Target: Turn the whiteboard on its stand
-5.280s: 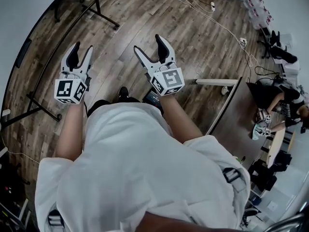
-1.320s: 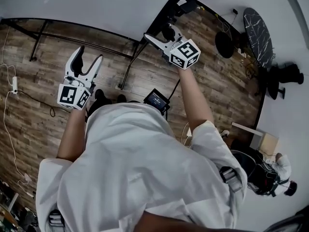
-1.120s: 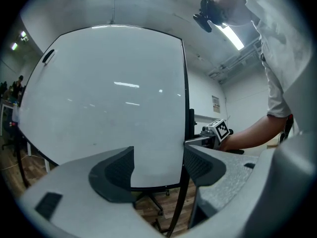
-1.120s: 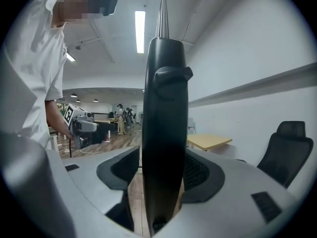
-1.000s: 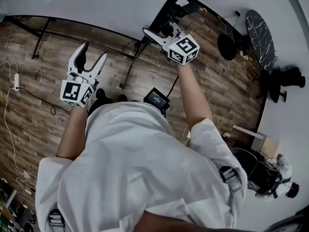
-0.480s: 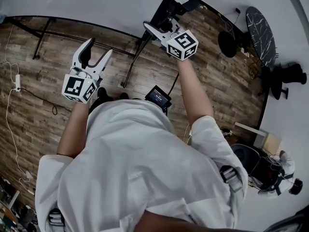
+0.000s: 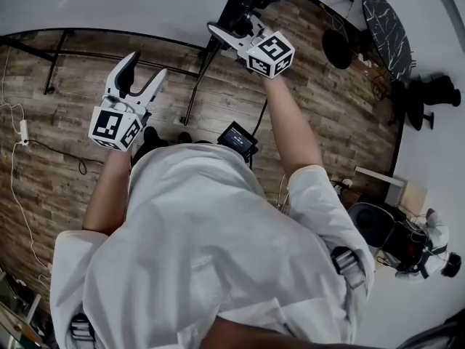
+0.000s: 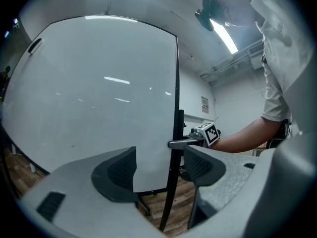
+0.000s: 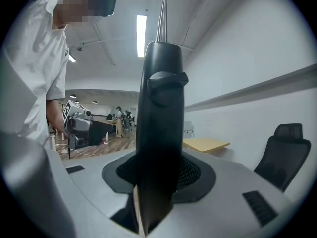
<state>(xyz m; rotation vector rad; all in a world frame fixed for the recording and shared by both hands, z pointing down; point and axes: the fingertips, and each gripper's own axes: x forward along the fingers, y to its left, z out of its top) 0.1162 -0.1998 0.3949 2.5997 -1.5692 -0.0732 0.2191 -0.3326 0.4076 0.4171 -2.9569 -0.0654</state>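
Observation:
The whiteboard [image 7: 109,2] [image 8: 99,93] stands upright in front of me on a black stand with floor legs [image 7: 195,86]. My right gripper [image 7: 231,31] [image 9: 161,177] [image 8: 205,133] grips the board's black right frame edge [image 9: 161,108] [image 8: 177,108]. Its jaws have just been closing, and they stand shut on that edge. My left gripper [image 7: 144,67] [image 8: 158,165] is open and empty. It points at the board's face, short of it and to the left of the frame edge.
A cable and a power strip [image 7: 22,129] lie on the wooden floor at the left. A round dark table [image 7: 381,20] stands at the far right. An office chair [image 9: 287,143] sits by the wall. A person [image 7: 429,246] sits at the lower right.
Five seconds ago both grippers hung open over bare floor. In the last second the left gripper moved a little toward the board, while the right stayed at the frame edge.

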